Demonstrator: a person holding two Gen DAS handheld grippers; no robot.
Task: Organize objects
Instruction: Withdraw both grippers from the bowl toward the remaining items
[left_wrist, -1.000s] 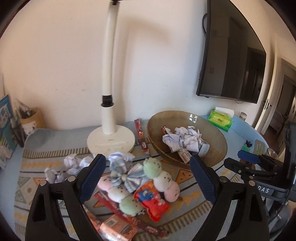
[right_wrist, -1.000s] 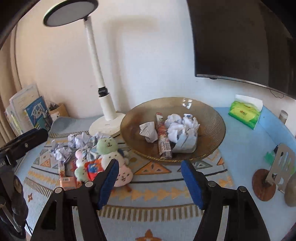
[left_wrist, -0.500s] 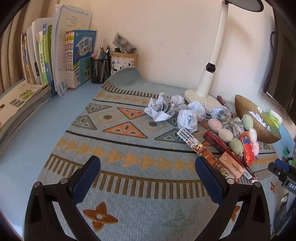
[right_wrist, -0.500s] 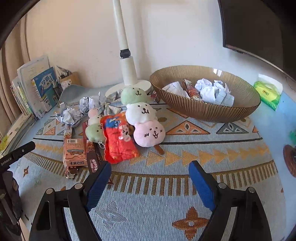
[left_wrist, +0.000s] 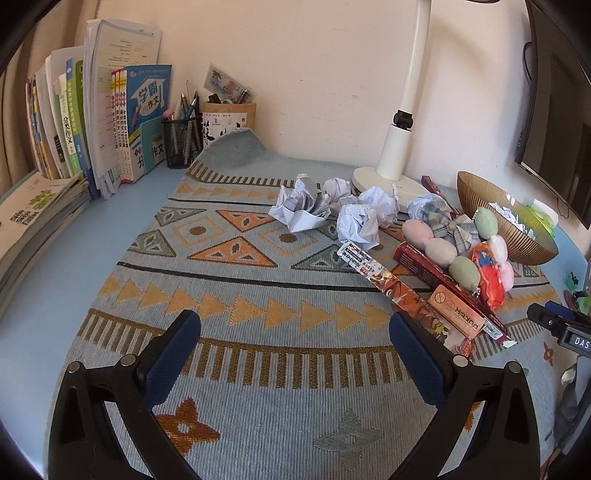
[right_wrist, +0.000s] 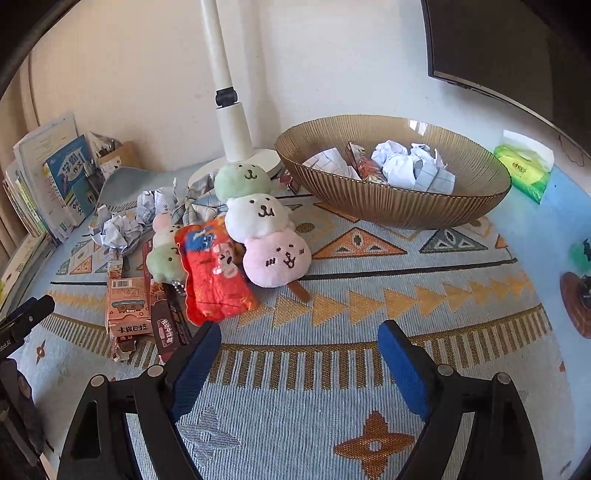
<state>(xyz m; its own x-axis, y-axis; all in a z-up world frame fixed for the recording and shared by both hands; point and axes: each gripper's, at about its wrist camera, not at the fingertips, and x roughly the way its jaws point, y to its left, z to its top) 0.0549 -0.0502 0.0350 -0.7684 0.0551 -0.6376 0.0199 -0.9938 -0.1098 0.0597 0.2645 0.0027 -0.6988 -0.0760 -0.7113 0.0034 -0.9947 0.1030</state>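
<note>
While both tools hang low over the patterned blue woven mat (left_wrist: 258, 288), neither carries anything. The left gripper (left_wrist: 295, 343) stands with its blue-padded jaws spread as wide as they go, only bare mat between them; a second ago the same view looked straight at the toy heap and the bowl, so this tool has swung down and away to the open side of the mat. The right gripper (right_wrist: 299, 347) has just been opening its jaws, which now stand well apart with nothing between them, and it has dropped closer to the mat than a second ago.

Just ahead of the right gripper lies the clutter to sort: a skewer-style plush of green, white and pink faces (right_wrist: 264, 225), an orange-red crinkly snack packet (right_wrist: 214, 273) leaning against it, a small pink cardboard box (right_wrist: 127, 310) and dark red stick packs beside that. Farther left, crumpled white paper balls (left_wrist: 358, 221) sit near the white lamp base (left_wrist: 388, 181). The ribbed amber glass bowl (right_wrist: 399, 206) behind already holds several paper wads and one wrapper.

Judged from this, a drop into the bowl looks finished and both empty tools are lining up for fresh picks.
</note>
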